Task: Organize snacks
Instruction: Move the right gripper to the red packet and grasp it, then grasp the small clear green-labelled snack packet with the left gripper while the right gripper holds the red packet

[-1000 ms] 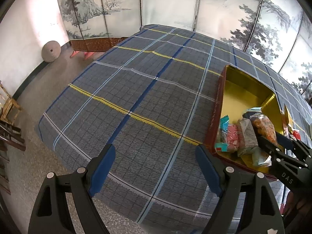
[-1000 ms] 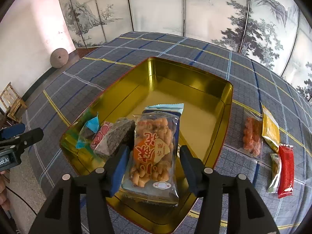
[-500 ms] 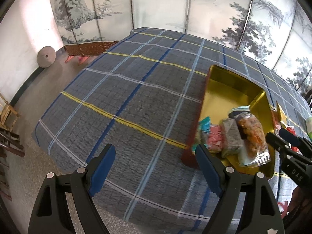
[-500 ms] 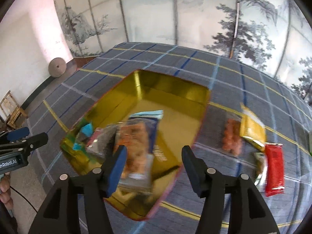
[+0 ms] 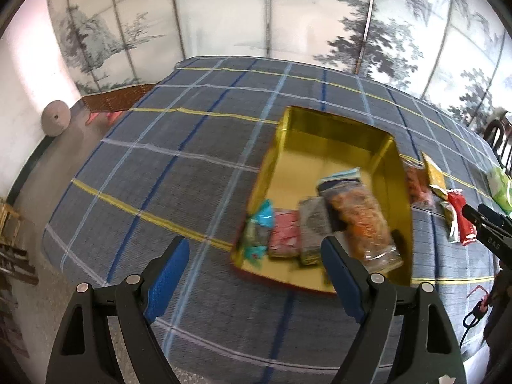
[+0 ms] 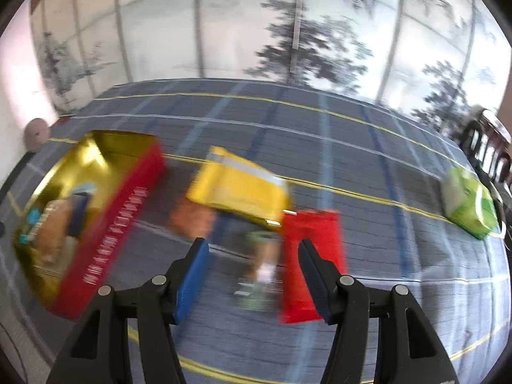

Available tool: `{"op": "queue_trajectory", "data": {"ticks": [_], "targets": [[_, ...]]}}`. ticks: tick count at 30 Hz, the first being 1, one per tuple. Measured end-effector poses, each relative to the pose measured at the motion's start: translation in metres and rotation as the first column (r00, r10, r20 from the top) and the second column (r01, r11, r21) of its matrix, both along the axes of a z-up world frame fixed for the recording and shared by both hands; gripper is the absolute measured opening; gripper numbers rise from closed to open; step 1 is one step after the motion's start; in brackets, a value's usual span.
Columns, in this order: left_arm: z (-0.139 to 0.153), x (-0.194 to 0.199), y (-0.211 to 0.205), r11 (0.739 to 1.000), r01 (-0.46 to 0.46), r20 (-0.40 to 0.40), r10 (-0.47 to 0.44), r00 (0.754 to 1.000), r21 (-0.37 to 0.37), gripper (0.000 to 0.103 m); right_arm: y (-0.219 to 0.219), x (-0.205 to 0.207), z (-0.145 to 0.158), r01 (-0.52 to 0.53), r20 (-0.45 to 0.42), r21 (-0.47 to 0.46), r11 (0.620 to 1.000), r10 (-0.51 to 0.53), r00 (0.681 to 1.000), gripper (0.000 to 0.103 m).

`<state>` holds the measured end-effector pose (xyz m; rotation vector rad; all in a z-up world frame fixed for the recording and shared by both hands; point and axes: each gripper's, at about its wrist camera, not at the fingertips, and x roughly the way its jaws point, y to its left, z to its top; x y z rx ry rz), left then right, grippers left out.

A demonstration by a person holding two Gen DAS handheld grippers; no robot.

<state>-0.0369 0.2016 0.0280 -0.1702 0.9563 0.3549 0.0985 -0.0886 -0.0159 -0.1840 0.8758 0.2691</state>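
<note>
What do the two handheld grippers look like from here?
Both the left gripper and the right gripper have black plastic scissor-style arms with silver pivot pins and blue textured finger pads. The right one shows white lettering on its side; a cable dangles beneath it.

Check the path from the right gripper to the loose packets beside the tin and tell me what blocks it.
Nothing visible does. The right gripper is open and empty over the cloth; the red packet and yellow packet lie uncovered ahead of it, outside the tin.

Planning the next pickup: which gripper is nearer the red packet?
Right. The right gripper hovers open just beside the red packet; the left gripper hangs by the gold tin's near-left corner, across it.
</note>
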Motion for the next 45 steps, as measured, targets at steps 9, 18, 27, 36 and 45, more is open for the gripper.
{"op": "queue_trajectory", "data": {"ticks": [9, 18, 27, 36, 45], "targets": [[0.004, 0.018, -0.038, 0.996, 0.090, 0.001, -0.090, 0.996, 0.002, 0.081, -0.039, 0.021, -0.024, 0.034, -0.062, -0.013, 0.999, -0.034, 0.998, 0.060], [-0.001, 0.034, -0.070, 0.988, 0.153, -0.018, -0.153, 0.988, 0.008, 0.082, -0.034, 0.029, -0.039, -0.007, -0.075, -0.002, 1.000, 0.007, 0.997, 0.059], [-0.006, 0.056, -0.110, 0.972, 0.233, -0.030, -0.232, 0.972, 0.017, 0.082, -0.038, 0.038, -0.044, -0.001, -0.073, 0.050, 0.999, 0.005, 0.997, 0.059], [-0.013, 0.071, -0.140, 0.962, 0.274, -0.044, -0.273, 0.961, 0.011, 0.082, -0.032, 0.037, -0.046, -0.040, -0.033, 0.018, 0.999, 0.040, 0.999, 0.056], [-0.023, 0.089, -0.177, 0.943, 0.333, -0.030, -0.333, 0.942, -0.021, 0.082, -0.068, 0.033, -0.044, -0.008, -0.021, 0.024, 1.000, 0.008, 1.000, 0.051]]}}
